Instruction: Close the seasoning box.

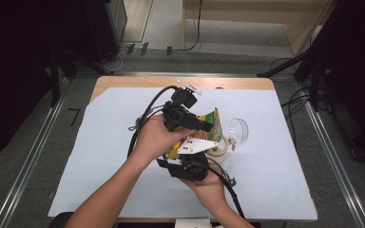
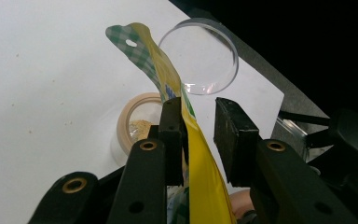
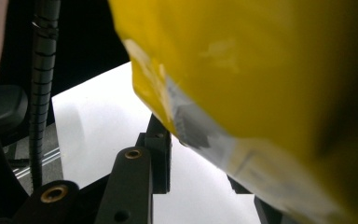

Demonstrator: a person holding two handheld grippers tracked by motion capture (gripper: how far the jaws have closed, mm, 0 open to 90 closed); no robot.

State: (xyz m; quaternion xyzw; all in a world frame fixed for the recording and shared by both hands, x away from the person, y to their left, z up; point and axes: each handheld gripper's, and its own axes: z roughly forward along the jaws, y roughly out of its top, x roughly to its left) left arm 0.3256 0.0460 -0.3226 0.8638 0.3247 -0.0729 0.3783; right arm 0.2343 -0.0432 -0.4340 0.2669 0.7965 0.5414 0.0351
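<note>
Above the middle of the table (image 1: 100,156), which is covered by a white sheet, the person holds a yellow snack packet (image 1: 211,119) between the two grippers, a little toward the right edge. In the left gripper view the left gripper (image 2: 199,122) has its jaws parted, and the packet's thin upper edge stands in the gap: it lies against the left jaw and clear of the right jaw, so the packet is not pinched there. The packet's top (green-and-white checked, with a small hang hole) rises past the jaw tips. In the right gripper view the right gripper (image 3: 191,154) sits under the packet's lower part, which hides one jaw almost wholly; whether those jaws press on the packet cannot be told. On the table below the packet stands a round tan-rimmed container (image 2: 137,120) with crumbs inside, and just beside it, toward the right edge, lies a clear round lid (image 2: 204,56), tilted on its side.
</note>
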